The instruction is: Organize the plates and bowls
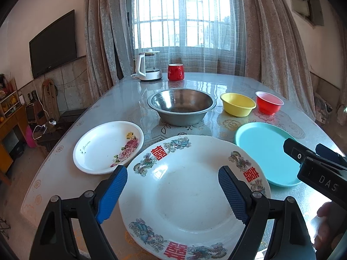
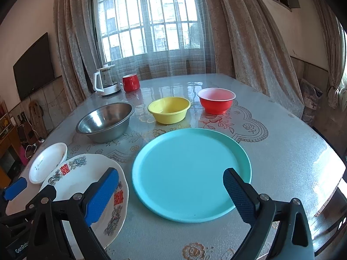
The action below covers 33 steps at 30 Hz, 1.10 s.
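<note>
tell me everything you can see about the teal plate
The teal plate is round, plain and matte, plastic by the look, with a low raised rim and nothing on it. It lies flat on the glossy table, in front of the yellow bowl, right of the dragon-patterned plate and apart from it. The open right gripper hovers over its near edge; contact is not evident.

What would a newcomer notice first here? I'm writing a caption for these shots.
Probably the big white plate with red double-happiness characters, right under the open left tongs, and the turquoise plate beside it, below the open right tongs. Behind them stand a steel bowl, a yellow bowl and a red bowl.
</note>
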Tool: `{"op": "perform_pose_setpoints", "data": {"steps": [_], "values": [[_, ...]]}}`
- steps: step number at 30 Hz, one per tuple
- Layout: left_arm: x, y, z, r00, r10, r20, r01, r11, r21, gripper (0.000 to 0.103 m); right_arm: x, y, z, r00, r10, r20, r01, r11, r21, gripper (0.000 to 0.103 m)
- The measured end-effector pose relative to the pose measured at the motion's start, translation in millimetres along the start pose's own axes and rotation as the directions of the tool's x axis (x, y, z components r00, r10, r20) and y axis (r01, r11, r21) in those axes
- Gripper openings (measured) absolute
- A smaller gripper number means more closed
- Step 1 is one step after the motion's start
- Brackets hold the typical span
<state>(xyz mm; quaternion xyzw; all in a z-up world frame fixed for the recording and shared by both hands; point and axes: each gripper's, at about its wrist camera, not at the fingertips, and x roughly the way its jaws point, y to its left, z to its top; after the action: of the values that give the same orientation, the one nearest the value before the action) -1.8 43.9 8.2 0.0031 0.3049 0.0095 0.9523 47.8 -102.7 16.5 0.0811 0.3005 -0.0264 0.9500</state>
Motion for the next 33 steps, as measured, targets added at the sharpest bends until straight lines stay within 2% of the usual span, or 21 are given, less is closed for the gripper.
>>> {"op": "perform_pose_setpoints", "data": {"steps": [5,8,10,11,13,15,16,17,18,22,25,28,33], "values": [[7.7,-7.6,4.5,1.0,-0.018,-0.021,0.018,1.0,0.01,0.087,4.8,-18.0,8.8,0.998,0.061,-0.012,-0.061,0.998,0.024,0.098],[14.9,-9.0,9.4,0.998,-0.039,-0.051,0.039,0.999,-0.001,0.087,12.5,-34.4,15.0,0.994,0.103,-0.048,-0.102,0.994,0.038,0.087],[19.2,-10.0,13.5,0.996,-0.052,-0.067,0.051,0.999,-0.014,0.087,19.9,-50.6,16.9,0.988,0.131,-0.079,-0.125,0.99,0.067,0.069],[22.0,-12.2,16.1,0.994,-0.069,-0.08,0.068,0.998,-0.012,0.086,24.3,-58.9,17.9,0.987,0.131,-0.097,-0.123,0.989,0.081,0.065],[28.7,-18.3,22.6,0.988,-0.106,-0.109,0.107,0.994,0.001,0.077,31.4,-77.6,18.4,0.985,0.118,-0.127,-0.105,0.989,0.106,0.051],[36.9,-28.4,30.3,0.978,-0.15,-0.145,0.155,0.988,0.017,0.061,36.9,-96.1,19.1,0.983,0.103,-0.149,-0.083,0.987,0.134,0.043],[41.6,-34.3,34.8,0.97,-0.178,-0.165,0.184,0.983,0.022,0.057,39.9,-104.7,19.6,0.982,0.095,-0.162,-0.072,0.987,0.146,0.041],[46.1,-40.1,38.8,0.963,-0.199,-0.182,0.207,0.978,0.026,0.046,43.0,-113.1,20.0,0.981,0.089,-0.174,-0.061,0.985,0.16,0.041],[50.6,-46.7,43.0,0.957,-0.216,-0.195,0.226,0.974,0.033,0.04,47.1,-122.1,20.7,0.978,0.089,-0.187,-0.056,0.983,0.175,0.039],[67.2,-78.6,60.1,0.942,-0.245,-0.23,0.272,0.957,0.095,0.036,63.0,-146.9,21.5,0.966,0.102,-0.238,-0.053,0.977,0.206,0.033],[83.6,-98.1,71.1,0.94,-0.229,-0.253,0.269,0.954,0.134,0.036,73.4,-153.7,22.2,0.957,0.116,-0.267,-0.068,0.981,0.182,0.028],[106.7,-110.3,79.1,0.926,-0.224,-0.302,0.277,0.95,0.142,0.034,81.7,-154.7,24.1,0.95,0.125,-0.287,-0.089,0.987,0.136,0.024],[138.3,-126.9,80.3,0.901,-0.203,-0.384,0.291,0.939,0.186,0.019,94.1,-153.0,23.5,0.932,0.158,-0.328,-0.141,0.987,0.076,0.018]]}}
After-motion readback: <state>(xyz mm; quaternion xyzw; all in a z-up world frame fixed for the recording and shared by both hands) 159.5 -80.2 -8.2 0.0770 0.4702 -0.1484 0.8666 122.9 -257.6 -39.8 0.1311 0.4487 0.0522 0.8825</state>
